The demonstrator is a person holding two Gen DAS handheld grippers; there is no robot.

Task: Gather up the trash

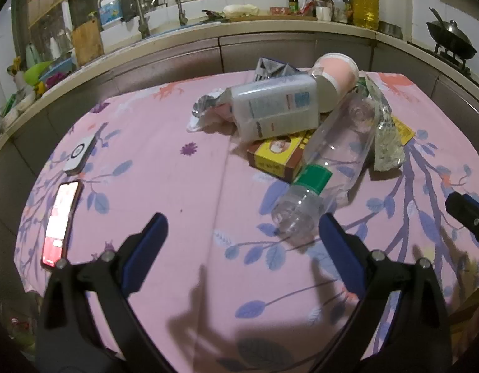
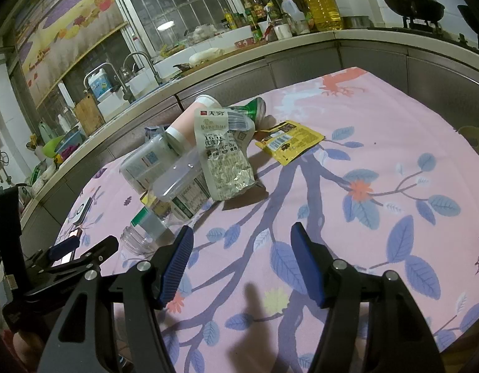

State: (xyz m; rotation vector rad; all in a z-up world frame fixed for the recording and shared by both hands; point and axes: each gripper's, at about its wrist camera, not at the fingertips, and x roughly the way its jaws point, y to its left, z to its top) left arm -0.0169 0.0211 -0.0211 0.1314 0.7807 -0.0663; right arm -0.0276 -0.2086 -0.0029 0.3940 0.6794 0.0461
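Note:
A heap of trash lies on the pink flowered tablecloth (image 1: 165,155). It holds a clear plastic bottle with a green label (image 1: 326,168), a white squarish bottle (image 1: 276,105), a pink paper cup (image 1: 337,74), a yellow-brown box (image 1: 276,155) and a silvery wrapper (image 1: 385,136). In the right wrist view I see the wrapper (image 2: 224,155), a yellow packet (image 2: 289,141), a green can (image 2: 255,108) and the clear bottle (image 2: 174,180). My left gripper (image 1: 242,227) is open, just short of the clear bottle's mouth. My right gripper (image 2: 241,239) is open and empty above the cloth.
A phone with a lit screen (image 1: 60,220) and a white device (image 1: 81,152) lie at the table's left. A kitchen counter (image 1: 239,28) with sink, oil bottles and a wok (image 1: 451,39) runs behind the table.

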